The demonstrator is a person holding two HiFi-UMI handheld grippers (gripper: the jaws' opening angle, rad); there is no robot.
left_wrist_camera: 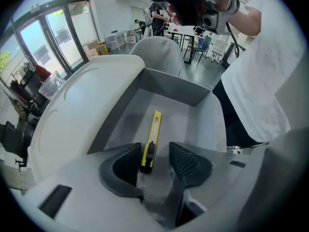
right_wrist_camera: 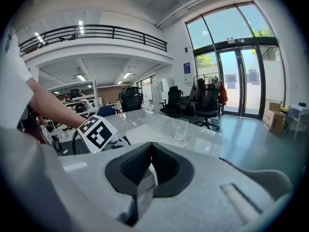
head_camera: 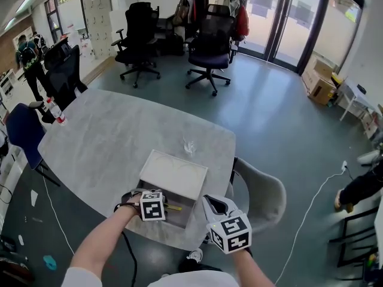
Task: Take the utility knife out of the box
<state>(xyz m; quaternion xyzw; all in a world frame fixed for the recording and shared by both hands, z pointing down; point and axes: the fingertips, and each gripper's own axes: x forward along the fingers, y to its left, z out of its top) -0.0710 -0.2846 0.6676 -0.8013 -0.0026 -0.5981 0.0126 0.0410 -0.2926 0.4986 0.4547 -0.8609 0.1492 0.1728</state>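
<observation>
A yellow utility knife [left_wrist_camera: 153,129] with a black slider lies flat on the floor of the open grey box [left_wrist_camera: 178,88]. My left gripper [left_wrist_camera: 155,151] points steeply down into the box with its jaws on either side of the knife's black end. The left pad is close to the knife and a gap remains at the right pad. In the head view the left gripper [head_camera: 161,207] is over the box [head_camera: 179,221] and the knife [head_camera: 174,207] shows beside it. My right gripper [head_camera: 213,204] hovers just off the box's right side, and its pads [right_wrist_camera: 150,146] meet at the tips.
The box's white lid [head_camera: 175,173] stands open behind it on the grey table [head_camera: 108,148]. A clear glass [head_camera: 190,145] stands beyond the lid, and a bottle [head_camera: 57,111] at the table's far left edge. A grey chair [head_camera: 263,193] is tucked in at the right.
</observation>
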